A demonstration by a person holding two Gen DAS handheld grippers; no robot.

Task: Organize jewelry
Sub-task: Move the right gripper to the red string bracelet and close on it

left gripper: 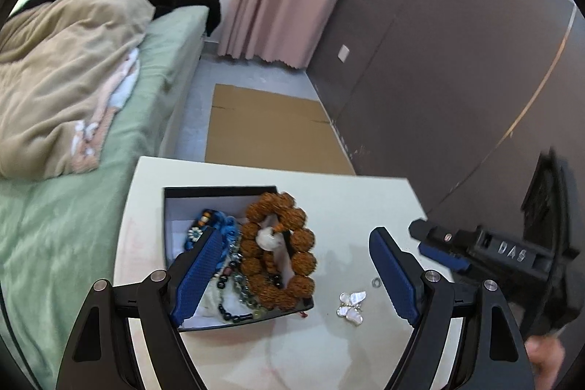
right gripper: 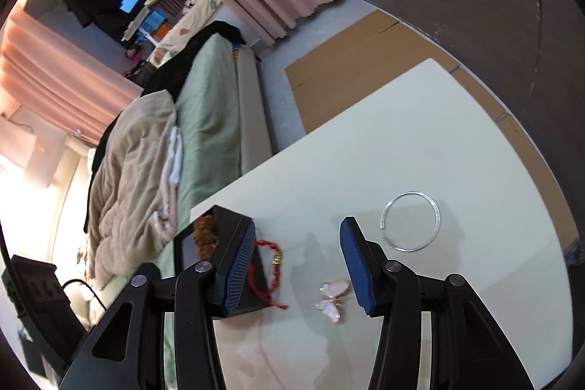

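Smooth cream desk point(left gripper: 365, 203) beside a bed point(left gripper: 161, 61) with a sage-green sheet and a rumpled beige blanket point(left gripper: 62, 61); flat brown cardboard point(left gripper: 267, 130) on the floor beyond

Shallow black box point(left gripper: 219, 189) with a pale lining, near the left edge of the desk – heaped with jewelry. Large bracelet of knobbly rust-brown seed beads point(left gripper: 281, 251) draped over the box's right wall, a white lump in its middle. Blue beads point(left gripper: 219, 223), dark glossy round beads point(left gripper: 234, 315) and greenish translucent ones tangled to its left

Just right of the box, flat on the desk: small butterfly brooch point(left gripper: 351, 306), pearly white wings with a metallic rim, also seen close under the right wrist camera point(right gripper: 333, 300). Tiny ring-shaped piece point(left gripper: 375, 282) a little beyond it. Red bead bracelet point(right gripper: 272, 267) with a gold charm, lying against the box's outer corner. Thin silver wire bangle point(right gripper: 410, 221), a plain hoop, farther right and well apart from the box

Left tool point(left gripper: 294, 275) spread wide over the box and brooch, ribbed blue pads point(left gripper: 199, 275) clamped on nothing. Right tool point(right gripper: 297, 267) likewise apart and empty – brooch lying between its fingers, below them
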